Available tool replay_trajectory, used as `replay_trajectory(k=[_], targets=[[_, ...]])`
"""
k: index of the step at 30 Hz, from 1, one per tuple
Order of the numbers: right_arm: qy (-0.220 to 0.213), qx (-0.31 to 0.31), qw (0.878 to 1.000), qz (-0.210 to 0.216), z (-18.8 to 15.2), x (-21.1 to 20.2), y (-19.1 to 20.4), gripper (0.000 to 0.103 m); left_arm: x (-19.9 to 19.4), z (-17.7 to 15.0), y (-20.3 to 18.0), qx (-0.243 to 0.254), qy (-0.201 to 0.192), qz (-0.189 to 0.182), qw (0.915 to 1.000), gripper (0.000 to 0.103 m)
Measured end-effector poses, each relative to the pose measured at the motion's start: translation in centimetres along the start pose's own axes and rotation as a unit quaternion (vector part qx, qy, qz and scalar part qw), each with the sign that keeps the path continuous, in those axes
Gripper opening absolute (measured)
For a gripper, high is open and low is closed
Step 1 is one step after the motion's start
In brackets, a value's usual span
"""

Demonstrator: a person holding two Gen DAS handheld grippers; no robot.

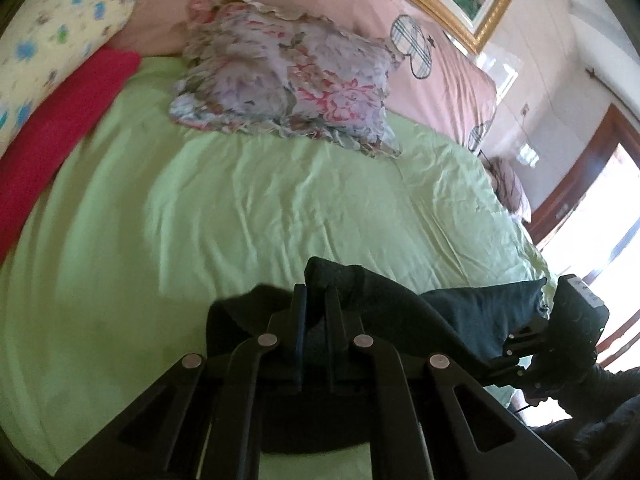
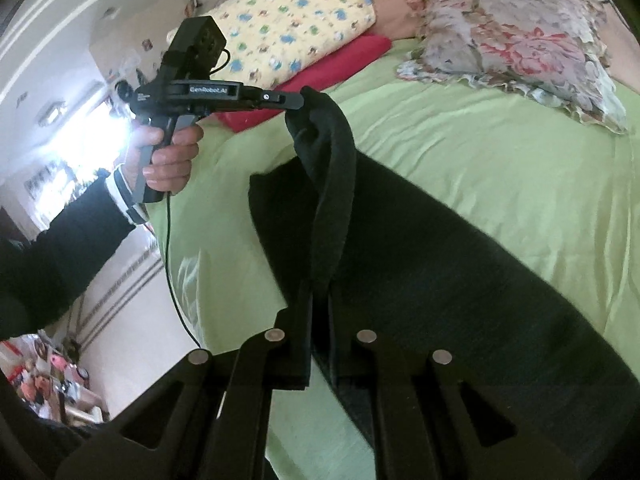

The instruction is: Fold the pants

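We are in the lifting part of the fold, by our reading: both claws have an edge of the dark pants (image 2: 420, 264) pinched and raised off the green bed sheet (image 2: 500, 160), while most of the garment lies flat across the bed.

On the left, the left claw (image 2: 298, 100) is clamped tight on a bunched corner of the cloth, which hangs from its tips in a drooping loop. The person's hand (image 2: 168, 160) grips the handle, a dark sleeve behind it. To the right, the right claw (image 2: 320, 320) is likewise closed on the fabric, the strip of cloth running straight up from between its fingers to the other claw.

The next move, we judge, calls for carrying the two held points together across the bed, keeping the edge taut between them so it lands aligned on the far part of the pants, and releasing only once the layer lies flat.

The left wrist view shows the left claw (image 1: 316, 312) from behind with cloth between its fingers, the right claw (image 1: 516, 344) at the right edge, and open sheet ahead up to the floral cushion (image 1: 288, 76), with a red cloth (image 1: 60, 128) to the left. Only the right wrist view shows the long flat spread of the pants and the hand.
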State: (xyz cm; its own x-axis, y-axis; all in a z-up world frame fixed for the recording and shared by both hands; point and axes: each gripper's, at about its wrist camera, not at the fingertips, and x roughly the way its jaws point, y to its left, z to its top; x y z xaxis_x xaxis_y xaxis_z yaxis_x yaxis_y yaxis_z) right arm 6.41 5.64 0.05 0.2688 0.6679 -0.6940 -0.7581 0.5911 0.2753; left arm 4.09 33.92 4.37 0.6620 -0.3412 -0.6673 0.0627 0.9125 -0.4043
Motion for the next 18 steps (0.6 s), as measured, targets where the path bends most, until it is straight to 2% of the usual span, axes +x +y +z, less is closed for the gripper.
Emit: replay_trajectory(k=[8, 13, 15, 17, 18], targets=[[0.02, -0.023, 0.999, -0.028, -0.7, 1.3, 0.7, 0.007, -0.6, -3.5, 1.9, -0.046, -0.021, 0.009, 0.9987, 0.006], [0.032, -0.03, 0.998, -0.045, -0.9, 2.1, 1.0, 0.011, -0.6, -5.8, 3.6, -0.096, -0.027, 0.02, 0.9948, 0.006], [0.039, -0.027, 0.998, -0.044, -1.0, 2.5, 1.1, 0.017, -0.9, -6.8, 4.0, -0.117, -0.029, 0.029, 0.9923, 0.005], [0.037, -0.022, 0.998, -0.035, -1.1, 2.4, 1.2, 0.034, -1.3, -7.6, 4.0, -0.133, -0.03, 0.032, 0.9902, 0.004], [0.035, -0.021, 0.999, -0.033, -1.0, 2.4, 1.3, 0.039, -1.6, -8.1, 4.0, -0.144, -0.033, 0.037, 0.9883, 0.005]])
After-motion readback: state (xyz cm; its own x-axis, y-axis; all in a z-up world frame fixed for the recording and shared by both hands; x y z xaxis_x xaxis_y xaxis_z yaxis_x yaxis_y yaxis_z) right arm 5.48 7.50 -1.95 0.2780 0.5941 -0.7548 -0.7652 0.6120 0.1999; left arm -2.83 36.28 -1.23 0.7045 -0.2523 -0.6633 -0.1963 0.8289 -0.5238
